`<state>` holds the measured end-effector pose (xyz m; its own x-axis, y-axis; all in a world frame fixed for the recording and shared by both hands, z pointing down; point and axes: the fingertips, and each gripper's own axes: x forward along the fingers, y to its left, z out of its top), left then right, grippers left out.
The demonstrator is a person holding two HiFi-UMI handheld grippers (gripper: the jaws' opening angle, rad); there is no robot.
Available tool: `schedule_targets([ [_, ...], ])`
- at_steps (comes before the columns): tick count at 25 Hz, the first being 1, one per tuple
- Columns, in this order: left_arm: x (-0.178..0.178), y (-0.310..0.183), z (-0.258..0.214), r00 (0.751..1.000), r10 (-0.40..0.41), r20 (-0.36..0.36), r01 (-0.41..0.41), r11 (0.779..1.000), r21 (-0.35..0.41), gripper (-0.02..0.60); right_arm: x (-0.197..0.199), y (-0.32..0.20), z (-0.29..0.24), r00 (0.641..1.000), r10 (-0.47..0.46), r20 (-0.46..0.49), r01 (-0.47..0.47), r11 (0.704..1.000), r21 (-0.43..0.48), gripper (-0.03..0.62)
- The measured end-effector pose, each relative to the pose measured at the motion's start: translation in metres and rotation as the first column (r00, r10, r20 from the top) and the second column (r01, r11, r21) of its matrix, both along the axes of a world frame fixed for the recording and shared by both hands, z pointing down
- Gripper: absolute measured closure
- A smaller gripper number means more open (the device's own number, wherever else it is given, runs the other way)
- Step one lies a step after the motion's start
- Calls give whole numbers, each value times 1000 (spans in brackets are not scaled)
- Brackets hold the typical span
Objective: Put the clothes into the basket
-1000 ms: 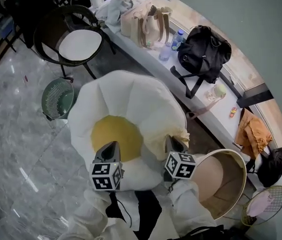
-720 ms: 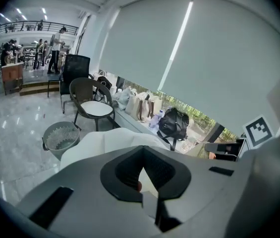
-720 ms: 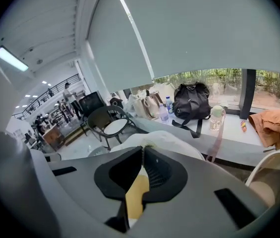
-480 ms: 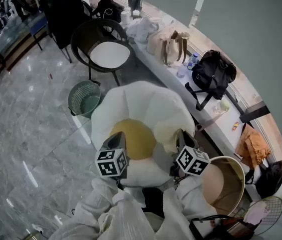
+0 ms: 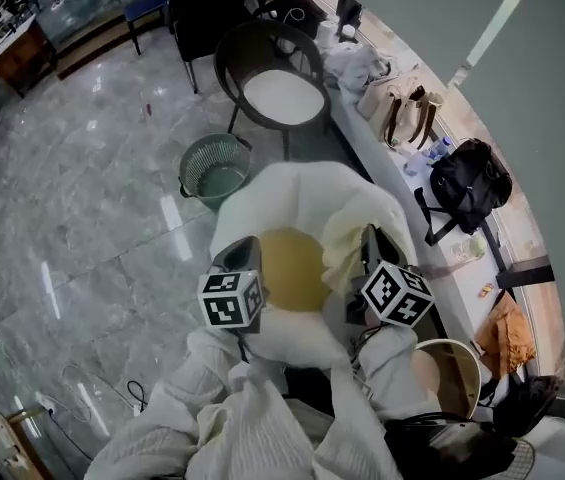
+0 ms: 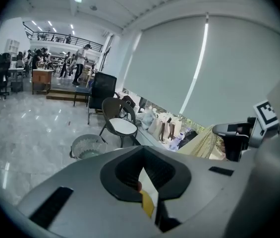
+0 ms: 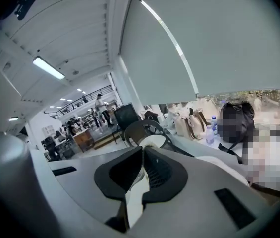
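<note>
Garment (image 5: 302, 200) edges sit clamped in left tongs (image 5: 245, 255) and right tongs (image 5: 374, 242), open floor (image 5: 82, 218) at left.

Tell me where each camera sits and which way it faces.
Head view: on the head, looking down at the white-yellow cloth; left gripper, right gripper, sleeves show.
Left gripper view: along its jaws, shut on the cloth, toward the green basket.
Right gripper view: along its jaws, shut on the cloth.
All share the chair.
</note>
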<state>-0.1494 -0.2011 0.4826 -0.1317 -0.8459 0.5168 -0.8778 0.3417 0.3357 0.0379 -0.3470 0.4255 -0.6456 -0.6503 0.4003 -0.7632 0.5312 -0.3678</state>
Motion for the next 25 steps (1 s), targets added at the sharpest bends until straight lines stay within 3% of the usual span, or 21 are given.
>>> schedule_targets([
  [7,-113,10,-8,1000,-17,19,17,1000,7,577,-111,-2,-23,1000,-23,3,23,1000,15,560],
  [15,-263,12,20,994,-102,-25,103,995,17,577,-291,-7,-33,990,-140,-13,140,988,61,560],
  [19,-321,15,23,994,-102,-30,102,995,5,577,-365,-14,-35,982,-186,-21,187,979,80,560],
  [25,-383,12,12,996,-87,-16,88,995,56,577,-458,-18,-31,958,-284,-45,287,954,86,560],
])
